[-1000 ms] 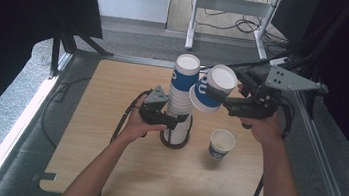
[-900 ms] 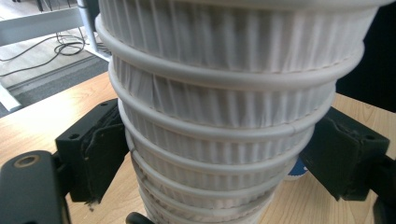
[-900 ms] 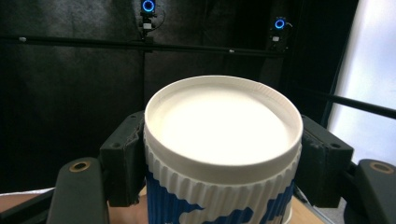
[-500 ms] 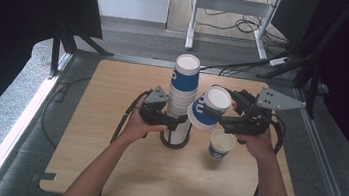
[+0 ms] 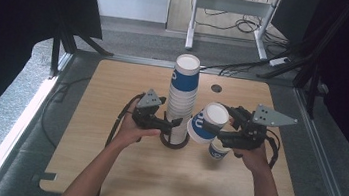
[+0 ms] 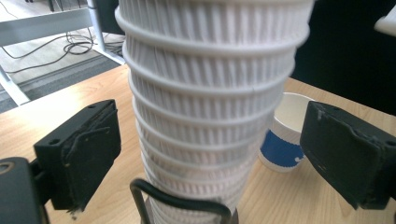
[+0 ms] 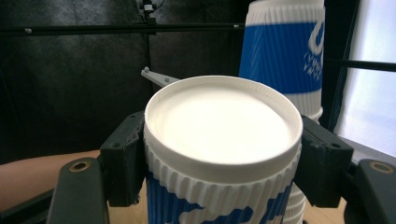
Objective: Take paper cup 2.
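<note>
My right hand-held gripper [image 5: 222, 130] clamps 1 inverted cup [image 5: 205, 122], tilted beside the tall stack [image 5: 182, 99] mid-surface. My left hand-held gripper [image 5: 173, 123] brackets the stack's base, jaws apart. I'd level the cup before setting it down by the upright cup [image 5: 218, 149].

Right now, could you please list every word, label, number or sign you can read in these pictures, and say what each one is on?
No text can be read in these pictures.
held cup: white marks on its blue band, cut off at the frame edge, unreadable.
cup stack: white marks on the top cup's blue band, partly out of frame, unreadable.
single cup on the table: blue band with a small white mark, too blurred to read.
</note>
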Motion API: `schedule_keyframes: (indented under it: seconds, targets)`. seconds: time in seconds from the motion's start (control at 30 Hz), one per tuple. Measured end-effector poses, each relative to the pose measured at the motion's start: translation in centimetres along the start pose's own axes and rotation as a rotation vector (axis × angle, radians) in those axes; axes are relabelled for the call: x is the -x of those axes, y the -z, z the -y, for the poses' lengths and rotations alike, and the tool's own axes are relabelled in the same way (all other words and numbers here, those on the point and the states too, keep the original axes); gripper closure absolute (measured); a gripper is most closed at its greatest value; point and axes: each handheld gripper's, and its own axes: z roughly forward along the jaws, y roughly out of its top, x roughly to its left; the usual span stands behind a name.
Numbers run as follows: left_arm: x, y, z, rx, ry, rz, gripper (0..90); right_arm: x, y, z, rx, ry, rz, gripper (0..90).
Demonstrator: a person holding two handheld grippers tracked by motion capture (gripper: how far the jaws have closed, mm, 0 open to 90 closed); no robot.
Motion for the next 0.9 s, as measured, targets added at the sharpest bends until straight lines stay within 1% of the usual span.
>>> schedule_keyframes:
  seconds: [0.03, 0.07, 0.13, 0.2, 0.27, 0.4, 0.43, 0.53, 0.63, 0.73, 0.8, 0.9]
  targets:
    - [0.0, 0.2, 0.2, 0.004, 0.001, -0.002, 6.7, -0.1, 0.0, 0.3, -0.002, -0.003, -0.002, 28.4]
    - [0.1, 0.3, 0.3, -0.003, 0.003, 0.002, 7.9, -0.1, -0.1, 0.5, -0.008, -0.003, -0.003, 28.4]
    - [0.2, 0.7, 0.5, 0.011, 0.001, -0.006, 9.8, -0.3, -0.2, 1.1, -0.026, 0.000, -0.004, 28.4]
    - [0.3, 1.2, 0.7, 0.016, 0.005, -0.003, 12.3, -0.5, -0.4, 1.6, -0.042, 0.005, -0.001, 28.4]
    - [0.4, 1.6, 0.8, 0.023, 0.006, -0.008, 13.9, -0.7, -0.5, 2.1, -0.052, 0.005, -0.003, 28.4]
    - [0.6, 2.4, 1.2, 0.028, 0.009, -0.003, 14.2, -1.1, -0.7, 2.8, -0.058, 0.011, -0.002, 28.4]
    - [0.7, 2.8, 1.3, 0.040, 0.010, -0.004, 14.3, -1.1, -0.7, 3.0, -0.059, 0.010, -0.002, 28.4]
    - [1.1, 3.4, 1.7, 0.049, 0.013, 0.004, 14.4, -1.3, -0.7, 3.5, -0.055, 0.005, 0.000, 28.4]
    - [1.5, 3.9, 2.3, 0.051, 0.005, 0.013, 14.4, -1.5, -0.7, 4.2, -0.056, 0.002, 0.006, 28.4]
    - [2.0, 4.4, 2.9, 0.055, 0.007, 0.025, 14.4, -1.6, -0.6, 4.8, -0.057, -0.007, 0.010, 28.4]
    - [2.2, 4.6, 3.4, 0.049, 0.004, 0.028, 14.4, -1.6, -0.7, 5.2, -0.061, -0.006, 0.013, 28.4]
    - [2.7, 5.0, 4.0, 0.048, 0.017, 0.033, 14.5, -1.9, -0.8, 5.8, -0.067, -0.007, 0.027, 28.4]
